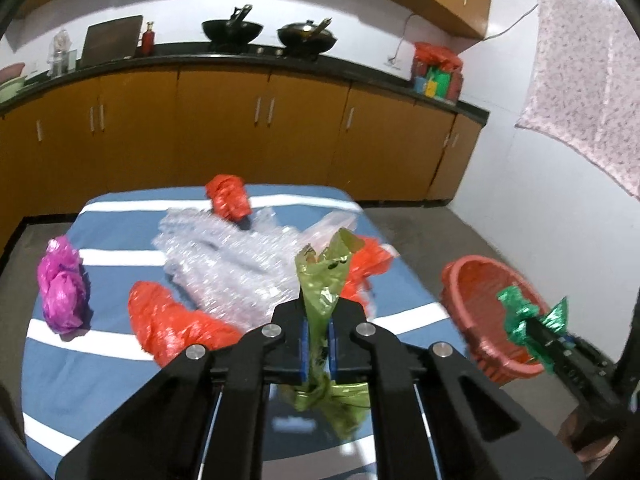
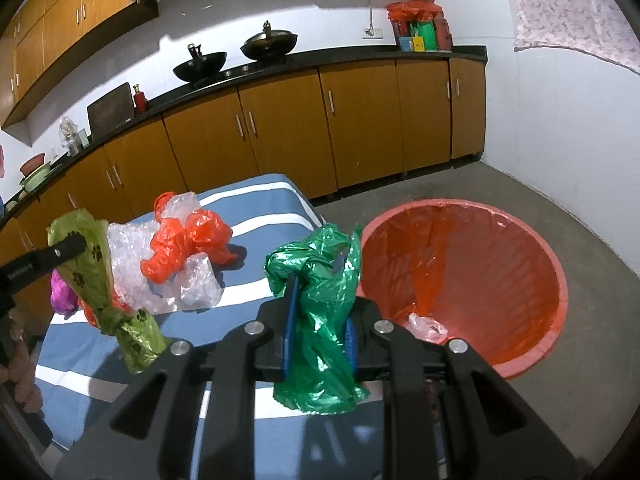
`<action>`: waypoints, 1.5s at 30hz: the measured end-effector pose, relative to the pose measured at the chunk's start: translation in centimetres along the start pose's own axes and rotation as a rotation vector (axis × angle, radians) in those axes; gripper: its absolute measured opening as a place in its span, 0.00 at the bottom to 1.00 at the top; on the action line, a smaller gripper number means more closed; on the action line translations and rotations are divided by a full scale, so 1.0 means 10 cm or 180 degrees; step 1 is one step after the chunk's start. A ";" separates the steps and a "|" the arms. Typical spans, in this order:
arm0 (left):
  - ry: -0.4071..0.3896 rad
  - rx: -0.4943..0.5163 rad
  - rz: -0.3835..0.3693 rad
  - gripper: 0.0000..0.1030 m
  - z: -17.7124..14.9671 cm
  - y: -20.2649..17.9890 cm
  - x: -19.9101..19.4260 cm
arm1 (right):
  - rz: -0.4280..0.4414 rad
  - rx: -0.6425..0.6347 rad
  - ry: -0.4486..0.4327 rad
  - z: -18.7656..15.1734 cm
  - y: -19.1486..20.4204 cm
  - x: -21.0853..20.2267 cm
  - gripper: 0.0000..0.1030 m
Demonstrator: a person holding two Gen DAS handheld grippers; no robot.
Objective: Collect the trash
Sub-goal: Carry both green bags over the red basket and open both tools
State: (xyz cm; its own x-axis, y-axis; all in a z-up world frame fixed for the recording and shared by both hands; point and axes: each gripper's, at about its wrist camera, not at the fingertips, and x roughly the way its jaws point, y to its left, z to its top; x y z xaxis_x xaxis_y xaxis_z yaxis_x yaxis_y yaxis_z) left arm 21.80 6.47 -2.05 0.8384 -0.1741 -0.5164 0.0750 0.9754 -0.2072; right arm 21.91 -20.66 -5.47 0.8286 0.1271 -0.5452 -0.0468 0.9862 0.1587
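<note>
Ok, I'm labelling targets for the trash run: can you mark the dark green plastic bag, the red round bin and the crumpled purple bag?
dark green plastic bag (image 2: 320,320): right wrist view, crinkled middle between the fingers.
red round bin (image 2: 560,276): right wrist view, right rim.
crumpled purple bag (image 1: 62,290): left wrist view, its centre.

My views are evenly bright indoors, slightly soft with motion blur, fisheye-bent and black-vignetted from 12 round to 6 o'clock.

Two black metal woks (image 1: 232,31) sat on the dark countertop (image 1: 360,70) above orange wooden cabinets (image 1: 224,128); a small red bottle (image 1: 147,38) stood beside a brown board (image 1: 113,40); a pink patterned cloth (image 1: 588,76) hung on the white wall.
</note>
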 end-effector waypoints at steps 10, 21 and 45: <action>-0.0139 0.0011 -0.0142 0.06 0.30 -0.11 -0.06 | -0.0053 0.0080 -0.0075 0.05 -0.15 -0.08 0.20; -0.0184 0.0293 -0.0403 0.06 0.38 -0.73 0.12 | -0.0269 0.0132 -0.0183 0.13 -0.41 -0.15 0.20; 0.0096 0.0840 -0.0981 0.06 0.14 -2.18 1.15 | -0.0732 0.0560 -0.0183 0.34 -1.50 0.17 0.20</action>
State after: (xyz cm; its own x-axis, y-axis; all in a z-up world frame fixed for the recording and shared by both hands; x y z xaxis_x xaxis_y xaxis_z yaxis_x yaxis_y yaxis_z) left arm 30.60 -16.58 -2.31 0.7391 -0.4638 -0.4884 0.4596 0.8774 -0.1376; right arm 25.97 -35.63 -5.98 0.8368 -0.1089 -0.5366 0.2392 0.9542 0.1794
